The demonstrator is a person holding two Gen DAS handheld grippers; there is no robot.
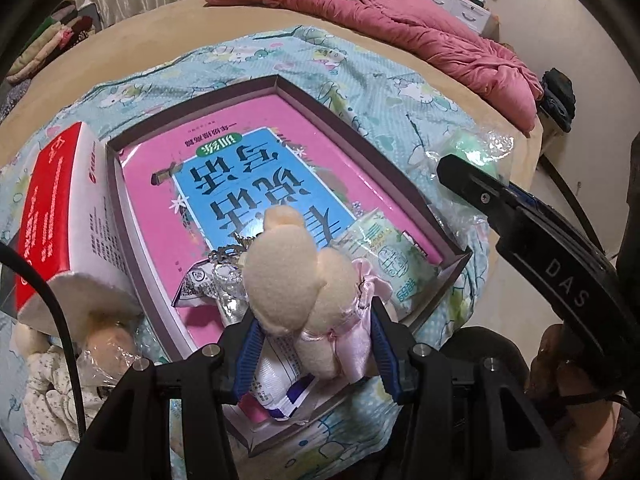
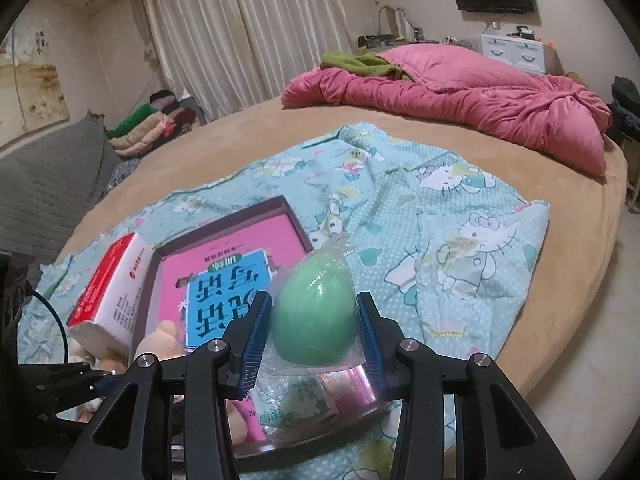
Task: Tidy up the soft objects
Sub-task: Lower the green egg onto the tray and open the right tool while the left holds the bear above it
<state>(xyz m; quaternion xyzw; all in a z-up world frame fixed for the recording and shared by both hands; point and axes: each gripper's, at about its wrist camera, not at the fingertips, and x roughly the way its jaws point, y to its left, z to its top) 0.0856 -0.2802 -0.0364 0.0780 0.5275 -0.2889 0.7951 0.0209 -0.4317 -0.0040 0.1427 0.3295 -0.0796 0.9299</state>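
Observation:
My left gripper [image 1: 314,332] is shut on a cream plush toy [image 1: 288,276] with a pink satin dress, held over the near end of a shallow brown box [image 1: 344,128]. The box holds a pink and blue book [image 1: 240,176] and small packets [image 1: 390,256]. My right gripper [image 2: 310,326] is shut on a green soft egg in clear wrap [image 2: 314,316], above the box's right side [image 2: 298,220]. The right gripper also shows in the left wrist view [image 1: 476,184]. The plush shows in the right wrist view [image 2: 160,340].
A red and white box [image 1: 60,212] leans at the brown box's left. Another plush in plastic [image 1: 60,368] lies near left. All rest on a Hello Kitty cloth [image 2: 440,208] on a round tan bed [image 2: 580,240]. A pink quilt [image 2: 460,92] lies at the back.

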